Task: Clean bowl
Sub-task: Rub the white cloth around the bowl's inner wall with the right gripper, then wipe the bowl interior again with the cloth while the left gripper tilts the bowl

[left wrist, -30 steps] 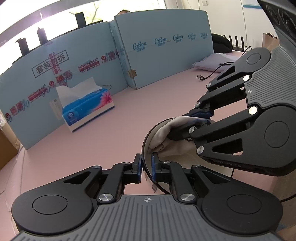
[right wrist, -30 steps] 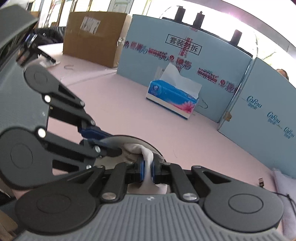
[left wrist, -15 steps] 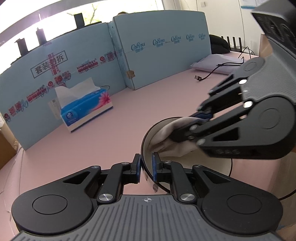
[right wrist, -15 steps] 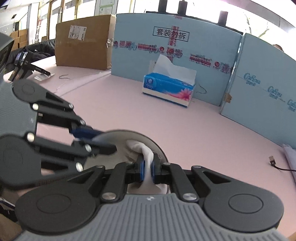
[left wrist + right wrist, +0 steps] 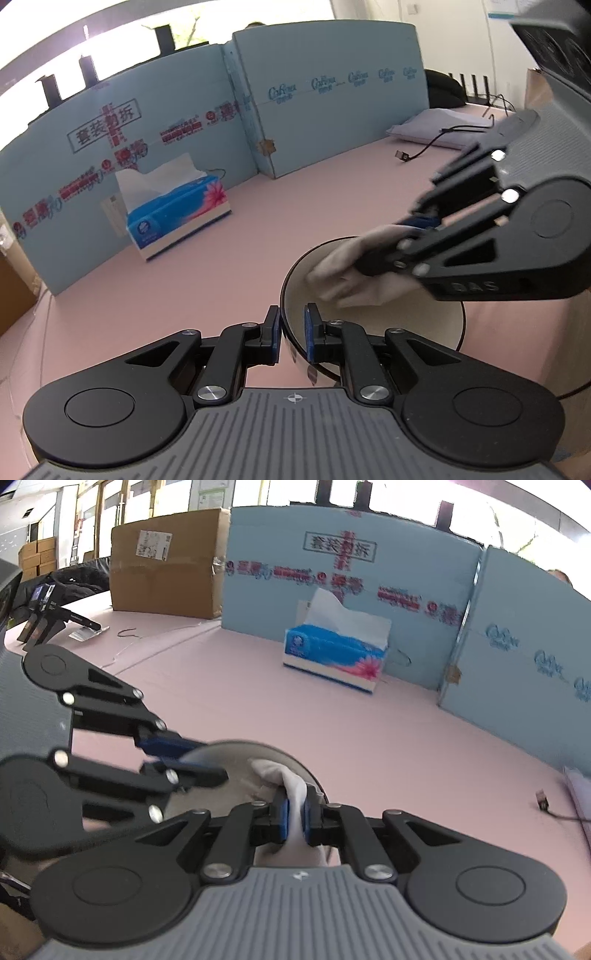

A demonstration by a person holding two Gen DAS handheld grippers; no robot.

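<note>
A round bowl (image 5: 373, 332) with a dark rim and pale inside is seen on a pink tabletop (image 5: 295, 206), low and centre in both wrist views. Its near rim is gripped by the left gripper (image 5: 292, 334): one blue-padded finger is placed outside the wall and the other inside, and the rim is pinched between them. A white cloth (image 5: 354, 277) is pressed into the bowl's interior from the right side. The cloth is clamped between the blue pads of the right gripper (image 5: 294, 818), whose fingers are closed tightly on it, with the cloth bunched ahead of the fingertips against the bowl's inner surface. The right gripper is blurred in the left wrist view. Well beyond the bowl, a blue tissue box (image 5: 177, 221) with a white tissue standing up is set near light blue foam panels (image 5: 332, 107). A brown cardboard box (image 5: 166, 561) is visible at the far left, and a small cable plug (image 5: 542, 799) lies on the table at the right.
</note>
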